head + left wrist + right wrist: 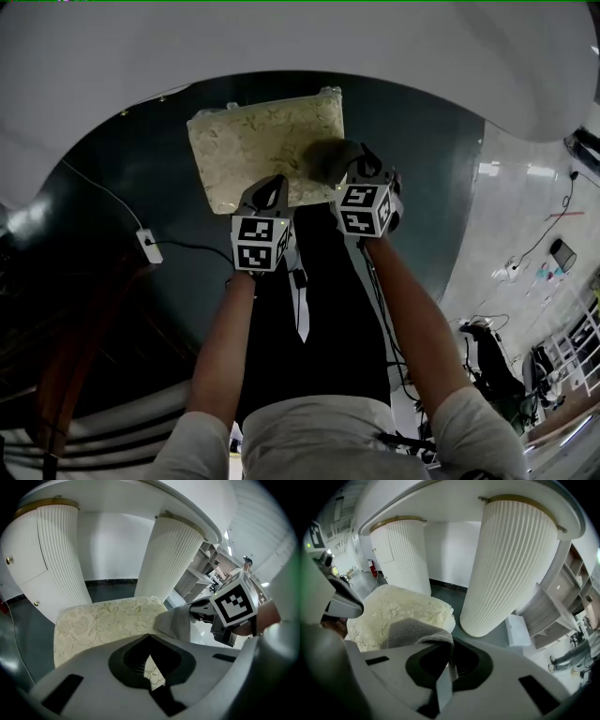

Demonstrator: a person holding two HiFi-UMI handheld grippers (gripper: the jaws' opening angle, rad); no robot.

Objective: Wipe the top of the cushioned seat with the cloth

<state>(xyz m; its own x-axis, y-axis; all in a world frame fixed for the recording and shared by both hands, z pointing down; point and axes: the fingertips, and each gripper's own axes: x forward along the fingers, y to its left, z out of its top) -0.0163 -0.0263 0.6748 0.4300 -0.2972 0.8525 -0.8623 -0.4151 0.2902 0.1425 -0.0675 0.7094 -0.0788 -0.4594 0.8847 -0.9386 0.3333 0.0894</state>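
The cushioned seat is cream with a leaf pattern and stands on dark floor under a white table. A grey cloth lies on the seat's near right corner, pinched in my right gripper. In the right gripper view the cloth drapes from the shut jaws of that gripper onto the seat. My left gripper hovers over the seat's near edge, left of the cloth, shut on nothing. Its own view shows the left gripper, the seat and the cloth beside it.
Two white fluted pillars hold the table top above the seat. A white socket with a cable lies on the dark floor at left. A white box sits behind the right pillar.
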